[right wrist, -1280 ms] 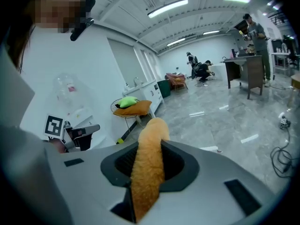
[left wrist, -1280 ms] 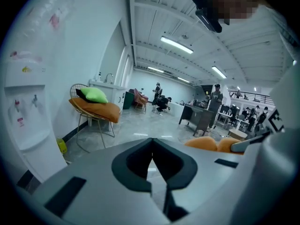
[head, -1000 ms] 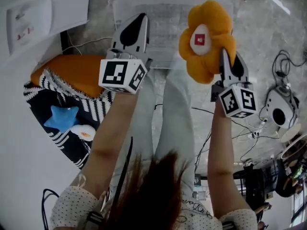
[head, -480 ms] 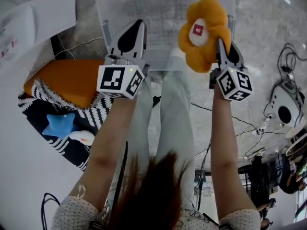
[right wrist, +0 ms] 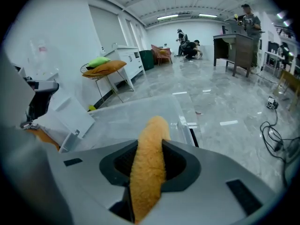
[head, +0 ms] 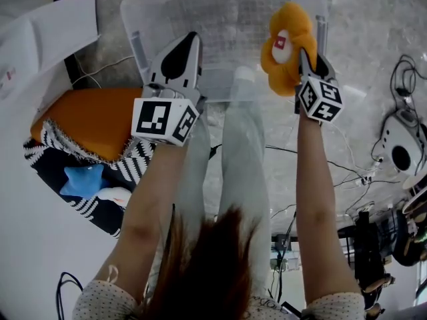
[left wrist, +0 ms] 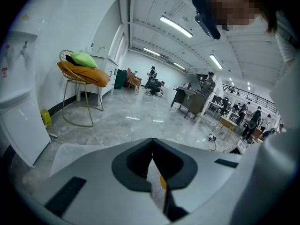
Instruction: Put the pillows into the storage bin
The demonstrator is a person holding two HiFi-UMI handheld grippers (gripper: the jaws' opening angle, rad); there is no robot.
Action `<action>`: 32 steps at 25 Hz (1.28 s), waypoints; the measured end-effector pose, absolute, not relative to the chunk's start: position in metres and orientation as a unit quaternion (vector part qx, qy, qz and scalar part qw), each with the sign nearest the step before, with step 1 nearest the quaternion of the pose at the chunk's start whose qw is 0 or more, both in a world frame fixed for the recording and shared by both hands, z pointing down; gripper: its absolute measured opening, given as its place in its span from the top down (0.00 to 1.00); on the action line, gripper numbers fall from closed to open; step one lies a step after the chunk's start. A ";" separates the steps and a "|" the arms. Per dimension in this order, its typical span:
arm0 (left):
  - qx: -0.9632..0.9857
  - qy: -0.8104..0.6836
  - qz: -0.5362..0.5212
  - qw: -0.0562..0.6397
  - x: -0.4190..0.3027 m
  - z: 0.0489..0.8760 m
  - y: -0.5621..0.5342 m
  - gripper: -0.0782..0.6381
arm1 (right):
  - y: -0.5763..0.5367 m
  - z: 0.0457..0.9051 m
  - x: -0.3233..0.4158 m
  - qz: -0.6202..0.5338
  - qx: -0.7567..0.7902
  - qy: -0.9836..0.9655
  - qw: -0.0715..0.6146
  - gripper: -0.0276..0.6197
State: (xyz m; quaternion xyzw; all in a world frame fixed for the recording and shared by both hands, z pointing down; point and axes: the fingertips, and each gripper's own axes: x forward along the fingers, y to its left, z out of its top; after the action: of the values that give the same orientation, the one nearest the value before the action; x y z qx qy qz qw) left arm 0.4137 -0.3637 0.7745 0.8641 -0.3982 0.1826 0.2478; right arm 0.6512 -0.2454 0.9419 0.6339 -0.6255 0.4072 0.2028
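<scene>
An orange flower pillow (head: 287,49) with a white centre hangs over the right side of the clear storage bin (head: 137,35). My right gripper (head: 312,62) is shut on one petal; in the right gripper view the plush petal (right wrist: 150,163) fills the gap between the jaws. Those jaws have just been opening a little, with the petal still pressed between them. The bin's see-through floor (right wrist: 140,111) lies just beyond. My left gripper (head: 189,45) hovers over the bin's left part, shut with nothing in it (left wrist: 153,159).
An orange cushion (head: 93,115), a black-and-white striped pillow (head: 137,153) and a blue star pillow (head: 83,179) lie at the left. A white lid (head: 60,29) sits beyond them. Cables (head: 360,179) and a white device (head: 400,145) are on the floor at right.
Both grippers have sunk toward the bin. The orange flower pillow went down with the right gripper and now hangs lower over the bin's right side.
</scene>
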 end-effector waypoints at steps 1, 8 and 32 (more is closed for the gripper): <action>0.864 -0.396 0.184 0.249 0.415 0.776 -0.362 0.88 | -0.244 0.948 0.655 0.411 0.637 -0.620 0.203 0.77; 0.865 -0.386 0.190 0.258 0.419 0.788 -0.350 0.88 | -0.251 0.963 0.664 0.397 0.647 -0.617 0.209 0.76; 0.873 -0.386 0.174 0.242 0.421 0.717 -0.361 0.88 | -0.269 0.872 0.663 0.354 0.661 -0.614 0.246 0.87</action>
State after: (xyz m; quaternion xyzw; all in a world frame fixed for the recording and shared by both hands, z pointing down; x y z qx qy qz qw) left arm 0.4210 -0.3612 0.7172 0.8733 -0.3855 0.1739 0.2419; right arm 0.6629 -0.2689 0.8717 0.6609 -0.6142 0.3542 0.2458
